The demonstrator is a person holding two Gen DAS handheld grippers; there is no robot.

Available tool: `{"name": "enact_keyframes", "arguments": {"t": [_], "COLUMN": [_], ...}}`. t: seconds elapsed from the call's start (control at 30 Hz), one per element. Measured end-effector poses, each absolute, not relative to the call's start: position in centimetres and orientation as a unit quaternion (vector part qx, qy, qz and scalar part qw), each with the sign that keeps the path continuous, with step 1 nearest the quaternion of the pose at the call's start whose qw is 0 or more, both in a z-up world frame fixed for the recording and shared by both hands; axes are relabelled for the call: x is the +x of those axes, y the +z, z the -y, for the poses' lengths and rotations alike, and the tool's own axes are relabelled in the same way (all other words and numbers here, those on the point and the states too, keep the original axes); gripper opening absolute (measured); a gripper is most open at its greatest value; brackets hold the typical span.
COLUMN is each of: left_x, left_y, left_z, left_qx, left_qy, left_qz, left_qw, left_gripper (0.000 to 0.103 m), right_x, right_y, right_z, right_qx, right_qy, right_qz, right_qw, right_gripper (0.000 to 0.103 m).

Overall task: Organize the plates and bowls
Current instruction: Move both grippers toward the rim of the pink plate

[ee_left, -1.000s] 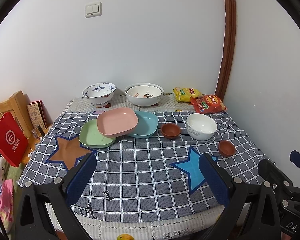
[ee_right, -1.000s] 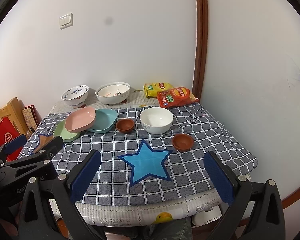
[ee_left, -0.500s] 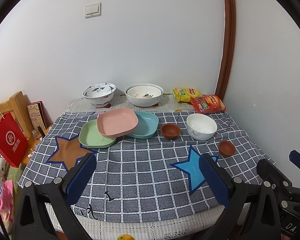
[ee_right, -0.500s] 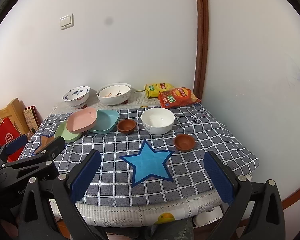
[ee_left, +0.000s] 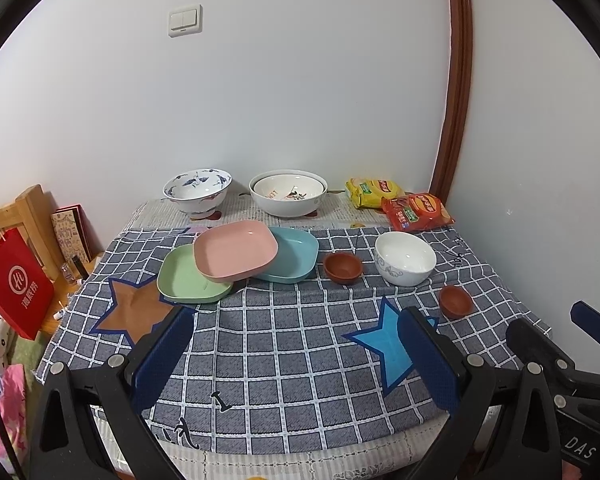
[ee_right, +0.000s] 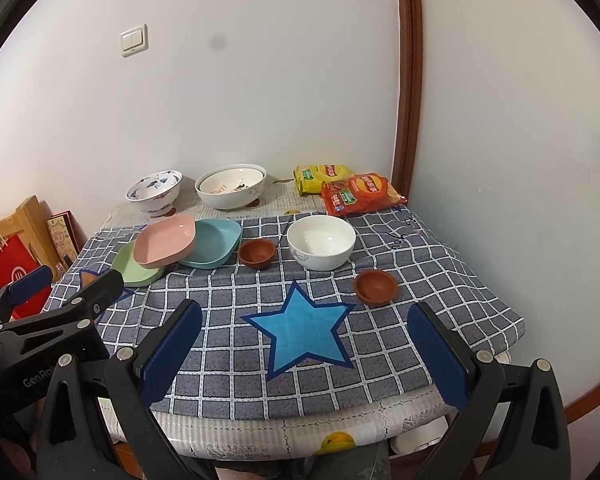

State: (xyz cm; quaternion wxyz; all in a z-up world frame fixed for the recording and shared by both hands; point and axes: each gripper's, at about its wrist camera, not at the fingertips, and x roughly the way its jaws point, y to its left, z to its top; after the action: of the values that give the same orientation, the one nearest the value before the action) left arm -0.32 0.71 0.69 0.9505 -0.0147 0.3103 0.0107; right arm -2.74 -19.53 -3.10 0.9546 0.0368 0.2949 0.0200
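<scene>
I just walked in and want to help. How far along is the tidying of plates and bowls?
Barely begun. Pink plate overlaps the green plate and blue plate loosely. Both the left gripper and right gripper hang open, empty. Two brown bowls and the white bowl remain scattered.

Evenly and softly lit, bright, with only faint shadows under the dishes. Small glare spots inside the white bowl (ee_right: 321, 242). Strong fisheye bending toward black corners. Sharp throughout, apart from a dark smudge on the wall (ee_right: 217, 43) in the right view.
</scene>
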Motion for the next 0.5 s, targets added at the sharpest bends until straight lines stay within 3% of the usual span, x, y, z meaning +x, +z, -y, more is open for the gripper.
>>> {"name": "enact_keyframes", "arguments": {"t": [0.5], "left_x": [3.1], "left_y": [0.7], "left_z": [-2.1], "left_qx": [-0.011], "left_qy": [0.013], "left_qz": [-0.319], "left_qw": [0.948], "left_gripper": [0.103], "right_x": [1.0], "right_y": [-3.3], "right_z": [18.6], "right_qx": [0.042], "right_qy": [0.046], "right_qz": [-0.300], "right_qw": [0.952], "right_gripper": [0.101]}}
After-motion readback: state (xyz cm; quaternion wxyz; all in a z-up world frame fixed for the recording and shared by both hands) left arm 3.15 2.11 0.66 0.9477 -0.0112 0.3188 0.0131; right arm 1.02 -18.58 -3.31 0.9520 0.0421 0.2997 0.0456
